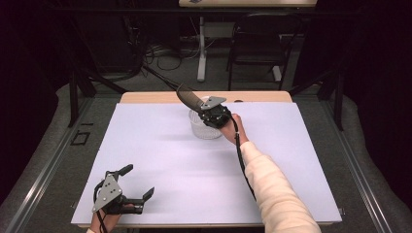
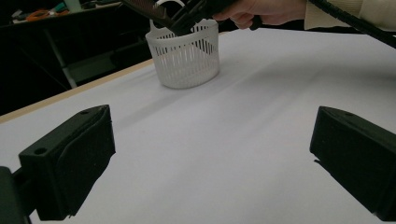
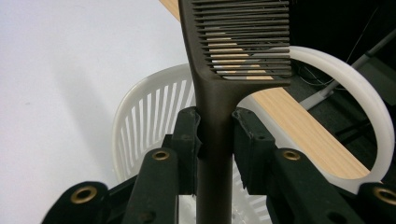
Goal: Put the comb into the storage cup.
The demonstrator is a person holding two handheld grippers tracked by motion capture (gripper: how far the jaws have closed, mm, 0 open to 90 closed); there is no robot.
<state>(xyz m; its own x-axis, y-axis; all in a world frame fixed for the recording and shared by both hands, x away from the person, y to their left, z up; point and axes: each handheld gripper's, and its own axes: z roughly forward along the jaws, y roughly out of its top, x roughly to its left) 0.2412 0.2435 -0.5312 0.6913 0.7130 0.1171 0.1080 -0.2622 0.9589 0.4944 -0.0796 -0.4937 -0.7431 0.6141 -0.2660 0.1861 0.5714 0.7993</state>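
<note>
- Right gripper (image 1: 206, 109) sits over the white slotted basket (image 1: 203, 127), at about 12 o'clock on the white table cover (image 1: 160, 160) in the high view.
- Its jaws are clamped on the handle of a dark comb (image 3: 219, 93); in the right gripper view the pads press the handle from both sides.
- Comb teeth end points up and away from the jaws, toward 11 o'clock in the high view, above the basket rim.
- Basket stands upright on the cover, near the far wooden table edge (image 1: 145, 97). In the right gripper view its open mouth lies directly beneath the comb handle.
- Left gripper (image 1: 138, 182) rests at about 7 o'clock on the cover, well apart from the basket.
- Its jaws stand wide apart with nothing between them; the left gripper view has bare cover between the two black pads.
- From the left gripper view, the basket (image 2: 183, 56) is at 12 o'clock, with the hand (image 2: 266, 11) holding the right gripper above it.
</note>
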